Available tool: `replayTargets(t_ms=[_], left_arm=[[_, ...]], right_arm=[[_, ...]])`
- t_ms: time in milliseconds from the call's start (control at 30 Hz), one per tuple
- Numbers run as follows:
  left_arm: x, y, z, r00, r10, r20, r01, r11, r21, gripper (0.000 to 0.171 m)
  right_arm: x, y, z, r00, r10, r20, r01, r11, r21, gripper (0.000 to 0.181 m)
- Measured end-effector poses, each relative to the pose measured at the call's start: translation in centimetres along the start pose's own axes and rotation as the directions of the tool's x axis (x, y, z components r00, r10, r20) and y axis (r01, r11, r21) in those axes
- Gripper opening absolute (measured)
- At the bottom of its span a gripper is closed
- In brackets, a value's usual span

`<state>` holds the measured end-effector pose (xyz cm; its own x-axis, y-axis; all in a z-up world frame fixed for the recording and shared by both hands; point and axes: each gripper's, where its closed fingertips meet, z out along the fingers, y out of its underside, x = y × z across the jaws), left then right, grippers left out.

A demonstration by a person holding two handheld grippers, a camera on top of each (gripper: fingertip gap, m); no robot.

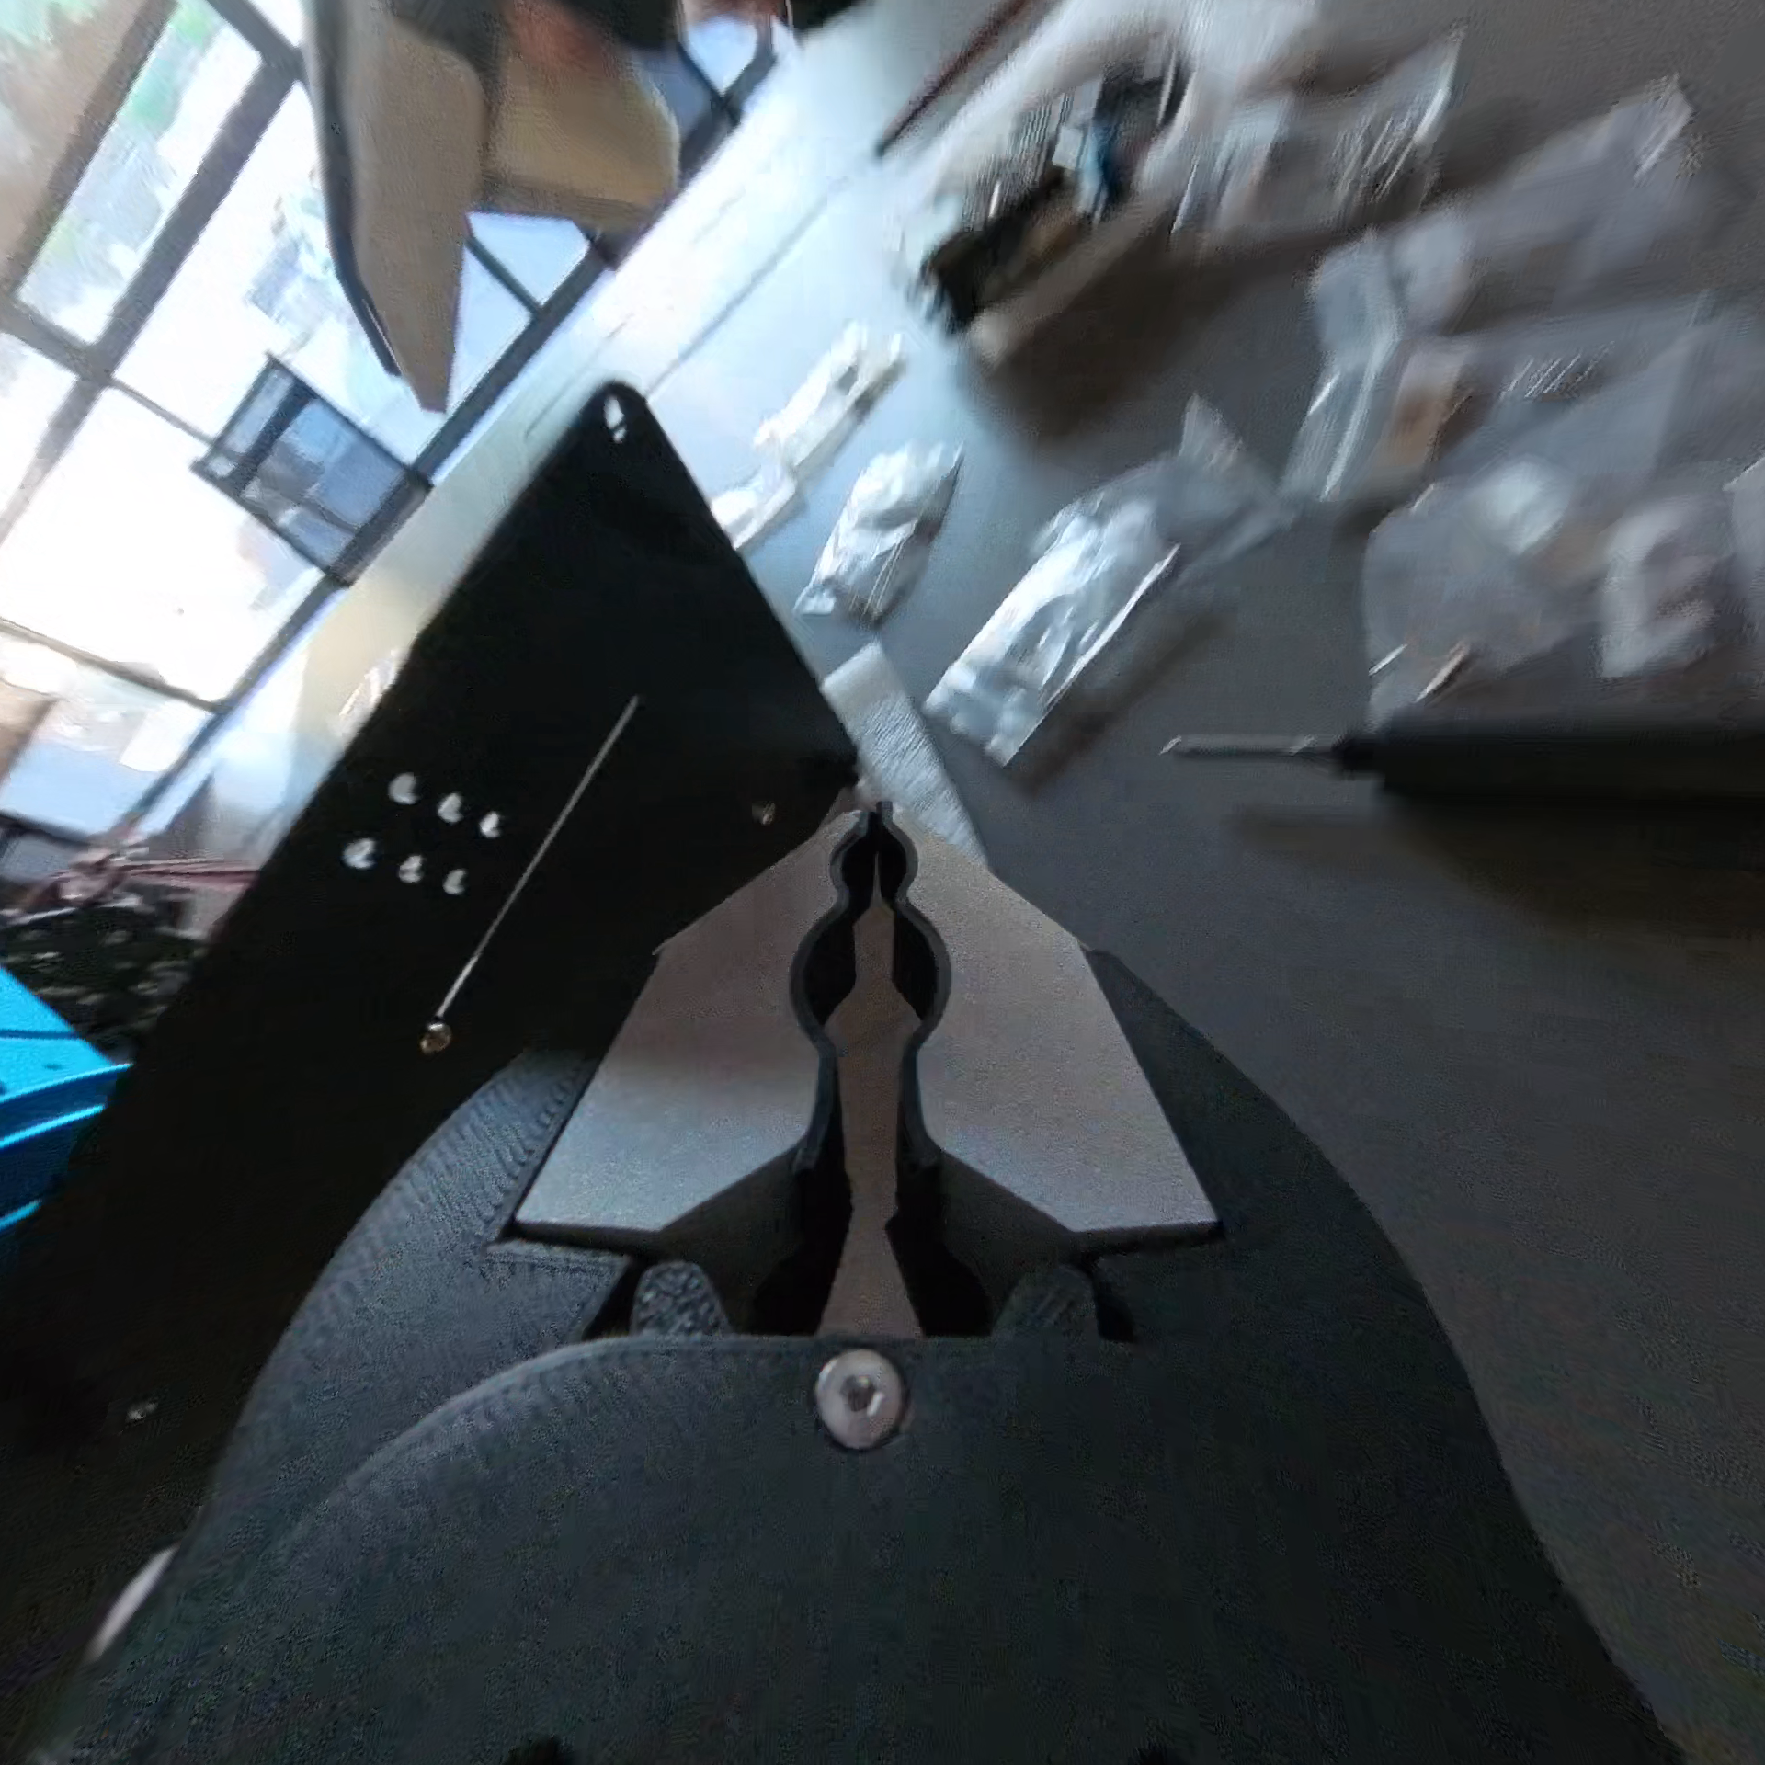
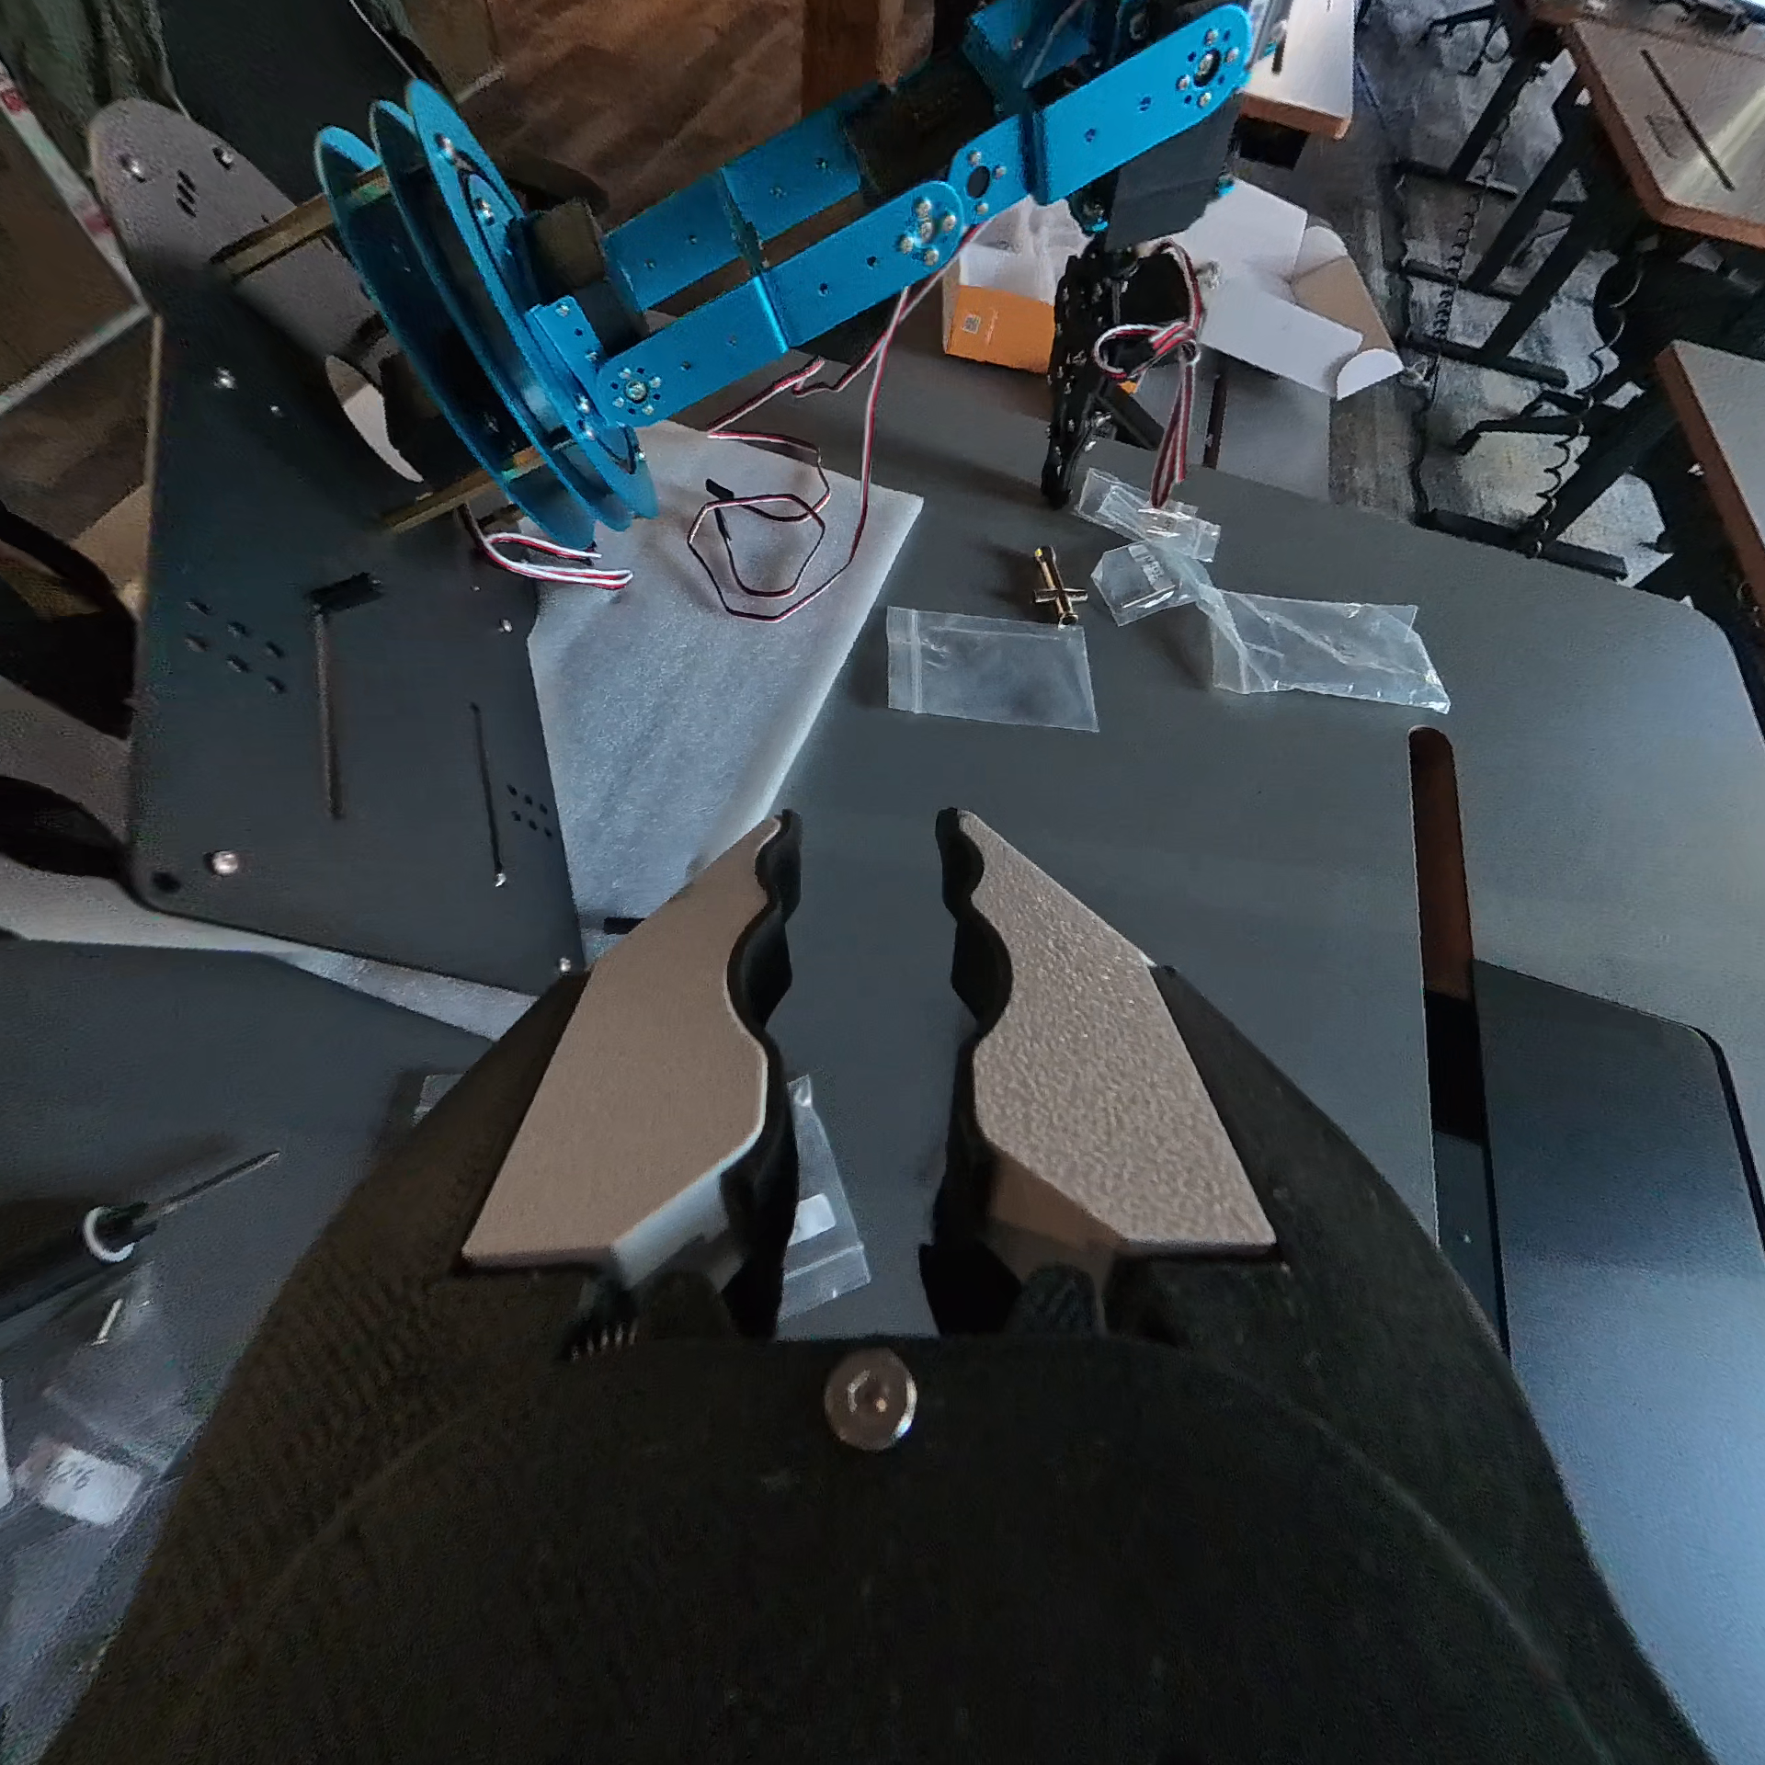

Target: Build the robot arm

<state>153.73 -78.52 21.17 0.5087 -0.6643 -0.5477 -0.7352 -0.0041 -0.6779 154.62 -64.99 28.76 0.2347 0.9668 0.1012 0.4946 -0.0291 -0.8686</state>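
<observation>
Left tongs (image 1: 876, 833) closed beside black plate (image 1: 535, 726) edge, possibly touching

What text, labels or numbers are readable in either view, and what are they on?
Nothing can be quoted; all of it is too small or blurred to read.
Orange box: a printed square code, too small.
Small bags: dark print, too small.
Bag sticker: handwritten marks, blurred.
Far bag: large pale characters, motion-blurred.
</observation>
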Motion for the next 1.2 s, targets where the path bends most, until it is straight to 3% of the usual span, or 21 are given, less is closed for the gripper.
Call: replayTargets(t_ms=[67,367,467,567,700,867,1200], left_arm=[[0.5,0.7,0.8,0.998,0.01,-0.06,-0.011,1.0,-0.015,0.0],[-1.2,1.2,2.9,0.995,0.1,-0.028,-0.098,0.994,0.051,0.0],[-1.4,2.3,3.2,0.994,0.107,-0.026,-0.106,0.994,0.038,0.0],[-1.6,1.1,2.5,0.995,0.098,0.002,-0.098,0.987,0.129,0.0],[-2.0,1.5,2.3,0.997,0.08,0.024,-0.082,0.987,0.136,0.0],[-2.6,1.2,1.9,0.998,0.054,0.041,-0.06,0.983,0.171,0.0],[-2.5,0.7,1.6,0.996,0.068,0.049,-0.077,0.975,0.21,0.0]], right_arm=[[0.4,0.1,0.3,1.0,0.01,0.007,-0.01,1.0,0.021,0.028],[-0.5,3.0,3.0,0.989,0.039,0.146,-0.033,0.999,-0.044,0.028],[-3.0,4.1,3.4,0.952,-0.052,0.302,0.081,0.993,-0.086,0.025],[-5.8,5.3,3.3,0.874,-0.128,0.469,0.205,0.971,-0.118,0.012],[-7.7,7.1,3.9,0.786,-0.191,0.587,0.338,0.929,-0.15,0.007],[-8.6,7.2,5.0,0.712,-0.253,0.655,0.415,0.904,-0.101,0.013],[-8.4,7.8,6.5,0.663,-0.207,0.72,0.39,0.916,-0.096,0.016]])
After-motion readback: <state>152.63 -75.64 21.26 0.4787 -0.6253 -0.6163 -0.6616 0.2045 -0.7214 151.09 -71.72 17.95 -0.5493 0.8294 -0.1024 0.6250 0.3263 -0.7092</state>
